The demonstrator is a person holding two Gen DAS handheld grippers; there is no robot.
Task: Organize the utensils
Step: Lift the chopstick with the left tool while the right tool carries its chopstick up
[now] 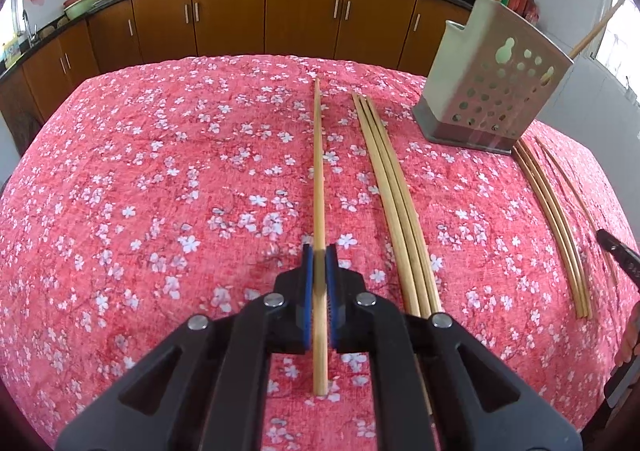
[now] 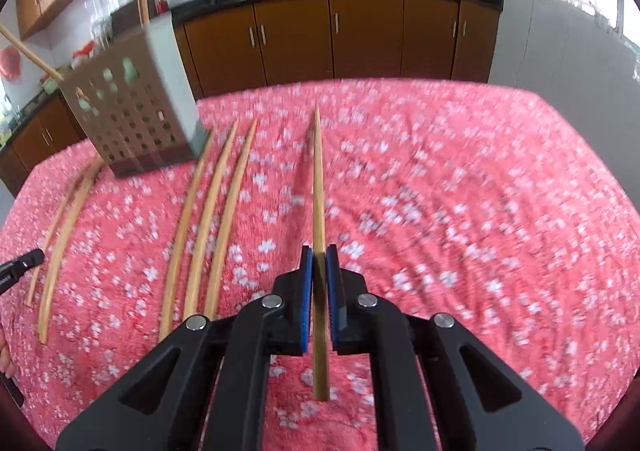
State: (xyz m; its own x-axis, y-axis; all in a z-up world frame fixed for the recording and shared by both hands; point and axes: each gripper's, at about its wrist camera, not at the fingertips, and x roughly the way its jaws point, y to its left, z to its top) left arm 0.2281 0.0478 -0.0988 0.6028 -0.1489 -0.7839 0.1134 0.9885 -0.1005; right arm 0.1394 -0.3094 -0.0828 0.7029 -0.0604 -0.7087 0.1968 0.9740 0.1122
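Observation:
My left gripper (image 1: 319,253) is shut on a wooden chopstick (image 1: 318,171) that points away over the table. My right gripper (image 2: 319,253) is shut on another chopstick (image 2: 319,179) in the same way. A grey perforated utensil holder (image 1: 490,91) stands at the far right in the left wrist view and at the far left in the right wrist view (image 2: 132,103); chopsticks stick out of its top. Three chopsticks (image 1: 394,195) lie side by side right of my left gripper. Three more (image 2: 208,219) lie left of my right gripper.
The table wears a red floral cloth (image 1: 160,191). More loose chopsticks (image 1: 556,223) lie past the holder, also seen in the right wrist view (image 2: 64,235). Brown kitchen cabinets (image 1: 304,15) and a counter with woks run behind the table.

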